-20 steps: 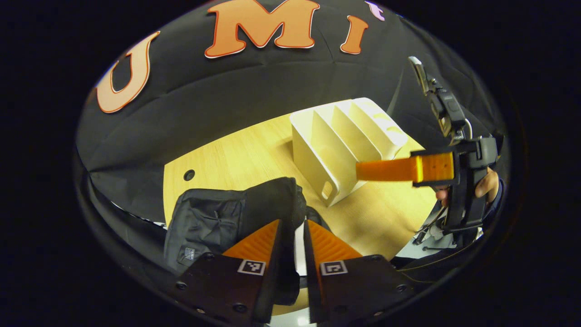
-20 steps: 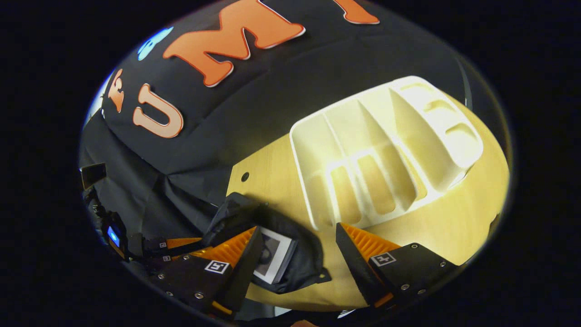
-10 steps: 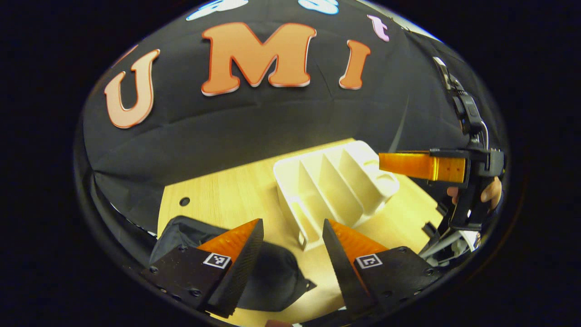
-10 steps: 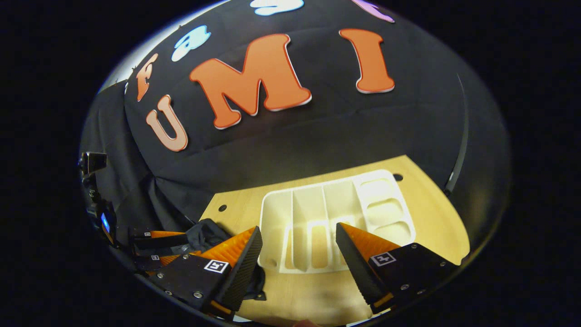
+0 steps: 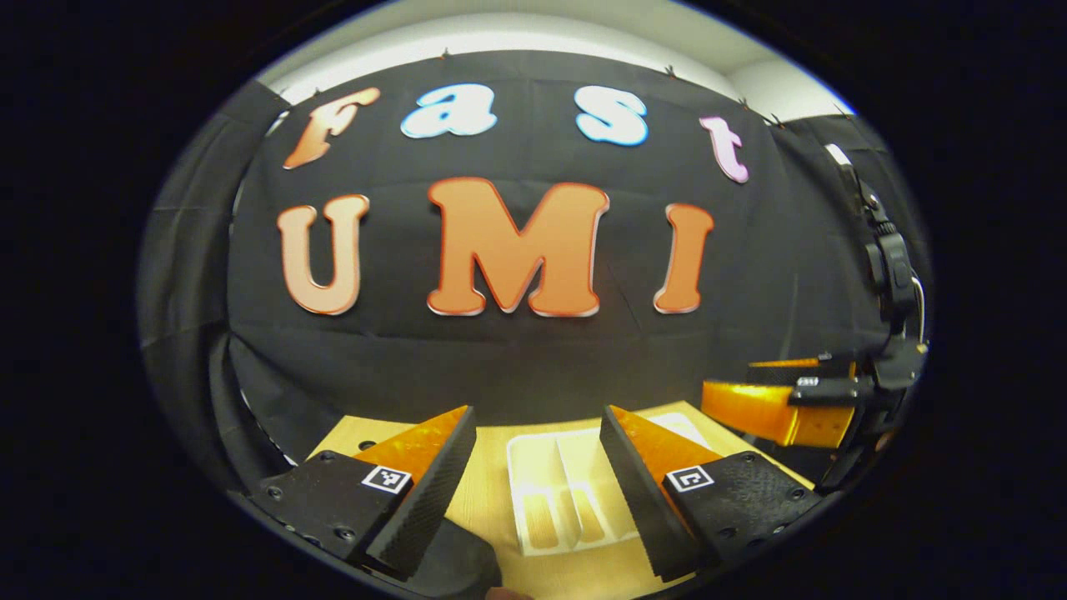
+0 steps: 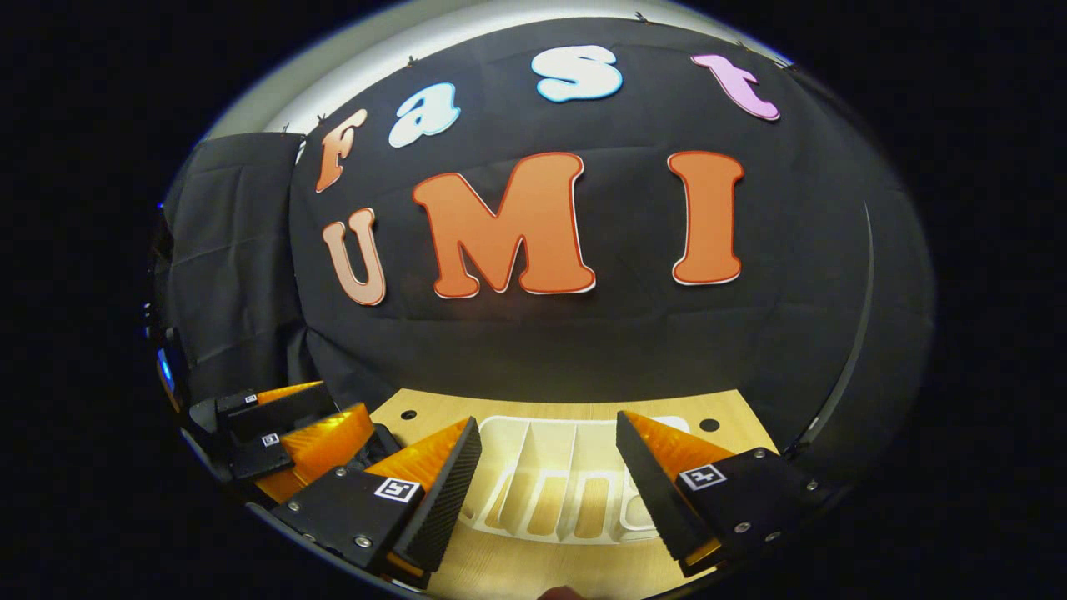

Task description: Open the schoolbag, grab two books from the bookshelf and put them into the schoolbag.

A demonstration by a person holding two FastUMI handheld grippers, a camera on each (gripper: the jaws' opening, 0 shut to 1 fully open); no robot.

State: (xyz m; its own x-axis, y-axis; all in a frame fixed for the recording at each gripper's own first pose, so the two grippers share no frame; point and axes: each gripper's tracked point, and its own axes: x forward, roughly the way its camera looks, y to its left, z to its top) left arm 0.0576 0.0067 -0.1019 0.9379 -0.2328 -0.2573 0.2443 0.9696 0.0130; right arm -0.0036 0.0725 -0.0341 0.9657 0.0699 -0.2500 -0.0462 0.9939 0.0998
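The white bookshelf (image 5: 557, 493) lies low in the left gripper view, its slots showing bare. My left gripper (image 5: 535, 417) hangs above it, open, nothing between the fingers. A black corner of the schoolbag (image 5: 454, 560) peeks out under its left finger. In the right gripper view the same bookshelf (image 6: 567, 492) sits between the spread fingers of my right gripper (image 6: 548, 425), which is open and holds nothing. The left gripper (image 6: 343, 398) shows at the lower left, with a bit of the schoolbag (image 6: 382, 439) behind it. The right gripper (image 5: 733, 385) appears at the right edge.
The wooden table (image 5: 488, 496) carries the shelf and bag, with round holes (image 6: 709, 425) near its back edge. The black cloth wall rises directly behind the table (image 6: 433, 414).
Both grippers lifted and tilted up, so the views swung from the tabletop to the wall. The left gripper went from shut to open. The schoolbag slid almost out of sight.
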